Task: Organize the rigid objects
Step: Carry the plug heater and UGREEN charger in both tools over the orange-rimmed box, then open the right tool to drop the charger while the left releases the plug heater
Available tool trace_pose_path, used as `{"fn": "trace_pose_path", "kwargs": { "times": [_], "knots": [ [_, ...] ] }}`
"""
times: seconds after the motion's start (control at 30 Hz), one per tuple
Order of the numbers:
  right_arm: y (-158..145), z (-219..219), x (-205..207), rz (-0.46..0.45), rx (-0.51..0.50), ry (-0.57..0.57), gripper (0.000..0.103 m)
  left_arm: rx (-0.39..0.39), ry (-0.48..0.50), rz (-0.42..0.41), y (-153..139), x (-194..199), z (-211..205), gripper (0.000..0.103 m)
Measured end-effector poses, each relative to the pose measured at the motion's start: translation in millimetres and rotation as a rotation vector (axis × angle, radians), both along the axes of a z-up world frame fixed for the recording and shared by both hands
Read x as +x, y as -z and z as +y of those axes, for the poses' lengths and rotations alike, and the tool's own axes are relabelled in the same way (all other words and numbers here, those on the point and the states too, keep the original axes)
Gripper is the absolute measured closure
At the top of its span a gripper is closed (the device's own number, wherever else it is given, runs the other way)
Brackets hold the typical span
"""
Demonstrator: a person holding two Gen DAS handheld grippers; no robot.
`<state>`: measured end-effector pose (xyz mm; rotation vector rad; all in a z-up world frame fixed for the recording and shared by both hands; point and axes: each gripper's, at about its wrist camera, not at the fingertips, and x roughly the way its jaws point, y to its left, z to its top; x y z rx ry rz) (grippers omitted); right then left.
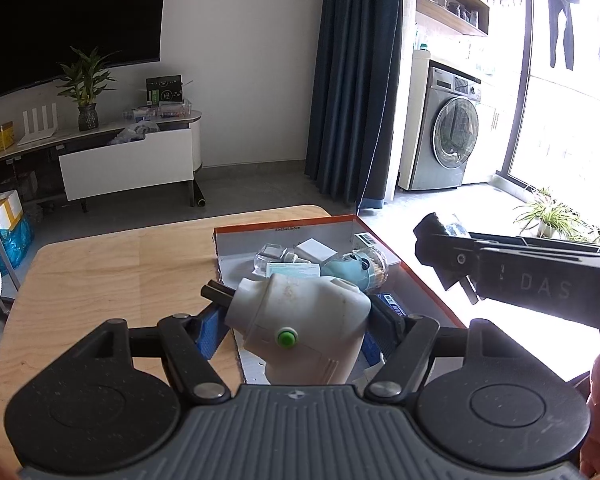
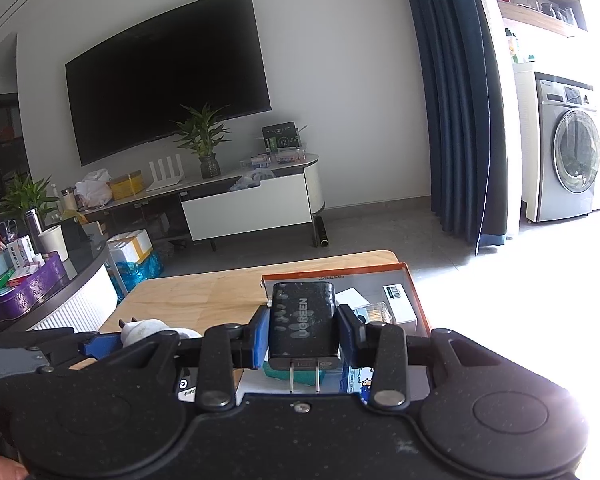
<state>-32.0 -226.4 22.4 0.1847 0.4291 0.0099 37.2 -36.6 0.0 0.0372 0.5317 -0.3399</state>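
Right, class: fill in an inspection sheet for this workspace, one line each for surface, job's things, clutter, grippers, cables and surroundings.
Surface: wooden table, mostly bare.
Job's things: white device with a green button; black charger, prongs toward the camera; orange-edged box holding small boxes and a blue item.
Clutter: nothing seen on the table outside the box.
Grippers: left hand-held gripper shut on the white device; right hand-held gripper shut on the charger, both near the box.
Cables: nothing seen.
Surroundings: TV, plant, curtain, washing machine.
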Motion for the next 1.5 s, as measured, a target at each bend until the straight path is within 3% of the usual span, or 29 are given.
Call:
{"fn": "trace_pose_path", "kwargs": {
  "times": [0.43, 1.0, 1.3, 1.5],
  "knots": [
    [6.3, -7.3, 8.1, 0.02, -0.008, 0.017, 0.059, 0.008, 0.022, 0.021, 7.0, 11.0, -8.2, 0.03],
    [21.7, -32.0, 48.2, 0.087, -0.007, 0.006, 0.059, 0.018, 0.051, 0.074, 25.2, 31.3, -20.4, 0.03],
    [37.0, -38.3, 69.0, 0.14, 0.059, -0.039, 0.058, 0.018, 0.075, 0.108, 36.5, 40.2, -28.5, 0.03],
    [31.9, -47.8, 65.9, 0.085, 0.117, -0.041, 0.054, 0.022, 0.088, 0.125, 42.3, 42.3, -32.5, 0.03]
  ]
}}
